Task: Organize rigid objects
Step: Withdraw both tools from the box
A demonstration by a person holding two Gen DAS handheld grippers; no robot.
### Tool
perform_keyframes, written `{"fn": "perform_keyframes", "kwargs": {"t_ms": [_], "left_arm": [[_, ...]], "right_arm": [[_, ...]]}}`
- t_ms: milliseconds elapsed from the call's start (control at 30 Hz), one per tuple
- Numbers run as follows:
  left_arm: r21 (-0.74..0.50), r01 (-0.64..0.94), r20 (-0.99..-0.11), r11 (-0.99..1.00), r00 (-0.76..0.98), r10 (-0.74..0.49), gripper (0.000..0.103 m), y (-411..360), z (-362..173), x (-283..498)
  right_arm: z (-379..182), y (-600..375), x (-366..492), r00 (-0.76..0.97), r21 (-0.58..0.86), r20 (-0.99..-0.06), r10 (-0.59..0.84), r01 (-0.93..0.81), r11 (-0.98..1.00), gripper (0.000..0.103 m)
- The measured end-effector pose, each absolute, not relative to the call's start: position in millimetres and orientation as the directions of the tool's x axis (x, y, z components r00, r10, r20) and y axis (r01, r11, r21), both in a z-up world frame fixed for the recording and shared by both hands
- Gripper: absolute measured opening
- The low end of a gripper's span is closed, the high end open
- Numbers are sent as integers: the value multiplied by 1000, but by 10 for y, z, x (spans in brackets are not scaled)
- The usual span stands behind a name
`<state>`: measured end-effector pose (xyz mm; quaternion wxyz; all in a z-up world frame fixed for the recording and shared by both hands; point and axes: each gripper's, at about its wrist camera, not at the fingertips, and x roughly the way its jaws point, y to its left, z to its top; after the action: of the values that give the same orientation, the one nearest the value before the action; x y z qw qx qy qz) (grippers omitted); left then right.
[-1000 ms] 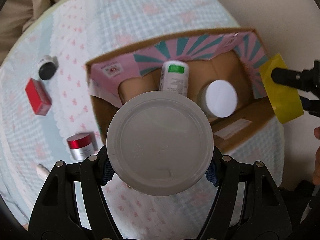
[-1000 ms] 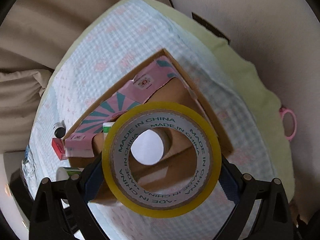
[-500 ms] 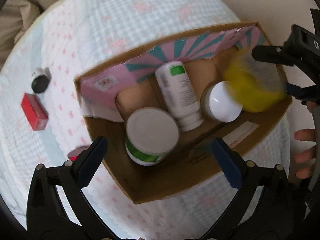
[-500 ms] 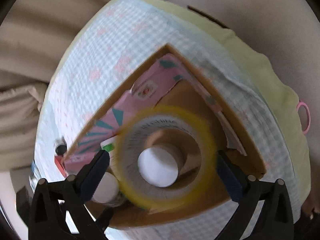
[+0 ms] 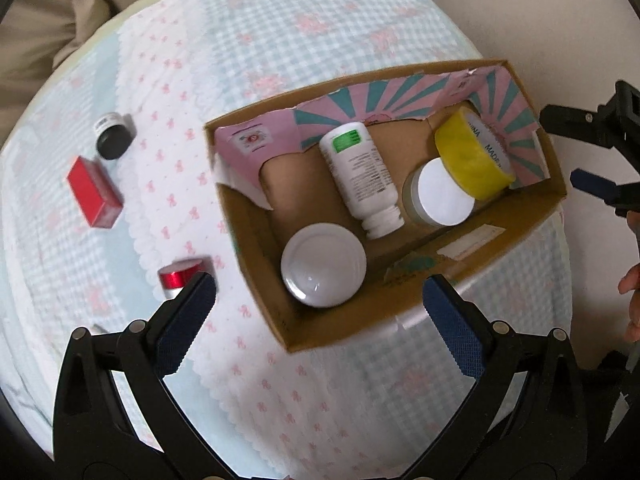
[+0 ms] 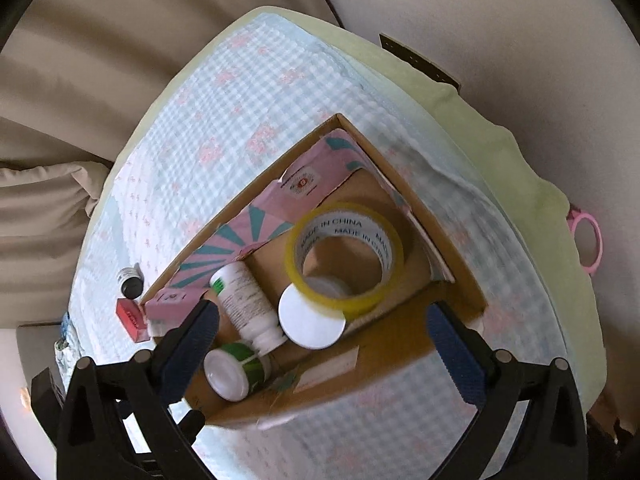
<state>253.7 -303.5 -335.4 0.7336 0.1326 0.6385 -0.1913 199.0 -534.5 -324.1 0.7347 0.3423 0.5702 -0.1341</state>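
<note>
- The blue-and-white checked cloth with pink bows point(image 5: 320, 40) spreads beneath both my grippers.
- The open brown cardboard box with pink-and-teal lining point(image 5: 500, 240) sits just ahead of my left gripper point(image 5: 320, 304), whose jaws stand wide and empty.
- My right gripper point(image 6: 322, 330) is also spread wide with nothing in it, above the box's near wall.
- The yellow tape roll point(image 6: 344, 256) lies in the box ahead of my right gripper, leaning on a white-lidded clear jar point(image 6: 312, 320).
- The white bottle with a green label point(image 5: 360, 176) lies on its side beside that jar.
- The white-lidded tub with a green band point(image 6: 232, 372) stands in the box nearest my left gripper.
- Outside the box, left of my left gripper: a red rectangular box point(image 5: 94, 192), a red-lidded small jar point(image 5: 180, 278), a black-capped little bottle point(image 5: 112, 136).
</note>
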Motion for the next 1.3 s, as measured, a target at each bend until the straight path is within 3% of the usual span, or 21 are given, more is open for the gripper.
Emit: {"fn": "perform_keyframes", "kwargs": {"t_ms": [233,433,833,1100,1300], "left_arm": [[-47,400,-976,915,177,-127,103,-2800,-2920,2344],[-23,316,-968,948,231,-100,103,-2330,-2572,2156],[3,134,-955,991,295,-37,103,-895,-2229,1753],[26,115,-956,993,292,-8,103,94,-2386,1713],[-3,138,-971,990,237,-36,103,580,-2800,1851]], "right_arm": [[-2879,-5160,1795,319,298,-938,136,538,789,103],[-2590,-4835,1628,266,139,-964,19,438,888,103],[-2238,-3834,1562,327,124,-944,41,236,964,103],[-2123,-2926,1890,345,134,-935,84,125,983,103],[-2309,-2306,2304,311,117,-945,102,29,993,103]]}}
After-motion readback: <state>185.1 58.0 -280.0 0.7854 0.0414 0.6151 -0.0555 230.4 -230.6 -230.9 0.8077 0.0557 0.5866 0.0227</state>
